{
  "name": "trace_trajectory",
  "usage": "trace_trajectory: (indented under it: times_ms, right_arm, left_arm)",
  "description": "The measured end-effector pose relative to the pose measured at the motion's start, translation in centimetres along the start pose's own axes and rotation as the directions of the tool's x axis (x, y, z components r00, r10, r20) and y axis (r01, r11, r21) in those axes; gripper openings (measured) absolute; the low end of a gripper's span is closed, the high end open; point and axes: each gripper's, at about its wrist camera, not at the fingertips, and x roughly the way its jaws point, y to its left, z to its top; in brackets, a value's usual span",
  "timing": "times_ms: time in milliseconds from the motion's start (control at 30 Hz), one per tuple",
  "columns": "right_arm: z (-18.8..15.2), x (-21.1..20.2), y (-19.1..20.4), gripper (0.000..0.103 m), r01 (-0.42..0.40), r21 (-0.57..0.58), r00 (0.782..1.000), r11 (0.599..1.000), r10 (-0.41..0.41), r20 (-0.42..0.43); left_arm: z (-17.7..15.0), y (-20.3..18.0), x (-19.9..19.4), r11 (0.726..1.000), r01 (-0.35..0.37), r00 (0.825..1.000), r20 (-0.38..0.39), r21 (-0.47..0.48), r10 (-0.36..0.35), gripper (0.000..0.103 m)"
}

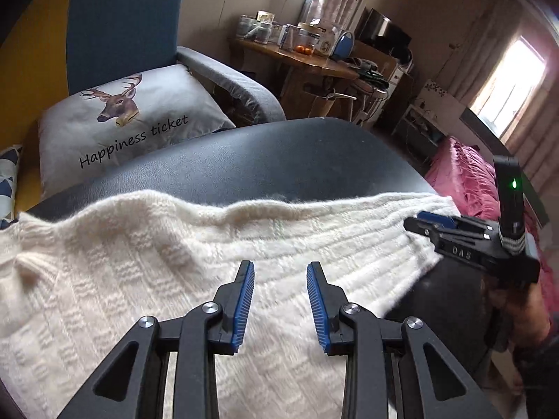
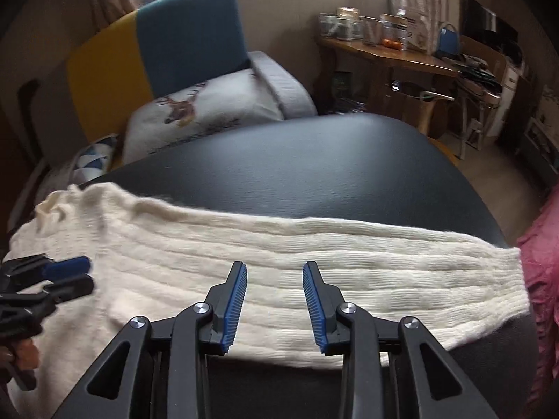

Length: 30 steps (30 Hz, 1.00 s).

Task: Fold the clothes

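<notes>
Cream sweater (image 2: 279, 255): fuzzy ribbed knit. Black table top (image 2: 314, 167): smooth, faintly glossy leatherette. Cushion (image 1: 122, 122): matt cloth.

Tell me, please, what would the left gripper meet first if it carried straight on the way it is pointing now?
Most likely the cream knitted sweater: the left gripper is open, with the knit spread right beneath and ahead of its fingers. Beyond that lies the black padded surface. How high it hovers above the sweater is unclear.

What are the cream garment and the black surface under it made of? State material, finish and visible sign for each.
Cream ribbed knit garment: looks like wool or acrylic yarn, matte and fuzzy; raised ribs and a hairy edge show. Fibre cannot be told.
Black padded surface: looks like leather or faux leather, semi-gloss; fine pebbled grain and soft window sheen show.
</notes>
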Motion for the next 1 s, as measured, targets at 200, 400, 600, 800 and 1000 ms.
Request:
trace_trajectory:
  times_ms: [200,400,600,800,1000]
  right_arm:
    - [-1.5,3.5,5.6,0.033,-0.054,-0.123,0.992,0.991,0.039,-0.12]
    - [-2.3,4.0,5.3,0.033,0.001,-0.115,0.994,0.993,-0.014,-0.112]
    - [-2.0,3.3,4.6,0.033,-0.022,-0.071,0.993,0.997,0.014,-0.115]
    - [1.6,1.9,6.0,0.033,-0.092,-0.072,0.996,0.993,0.091,-0.014]
    - [3.4,4.2,7.3,0.033,-0.11,-0.088,0.994,0.99,0.108,-0.023]
  left_arm:
    - [-3.8,-1.9,-1.0,0.998,0.067,0.997,-0.041,-0.004,-0.067,0.032]
    - [-7.0,-2.8,-0.2,0.992,0.122,0.99,-0.067,-0.044,-0.125,0.032]
    - [-7.1,-1.5,-0.6,0.974,0.175,0.981,-0.056,-0.146,-0.184,0.032]
    - [-2.0,2.2,-3.0,0.985,0.076,0.997,0.026,-0.157,-0.073,0.032]
    - [4.0,8.0,-1.4,0.979,-0.101,0.994,0.026,-0.176,0.107,0.032]
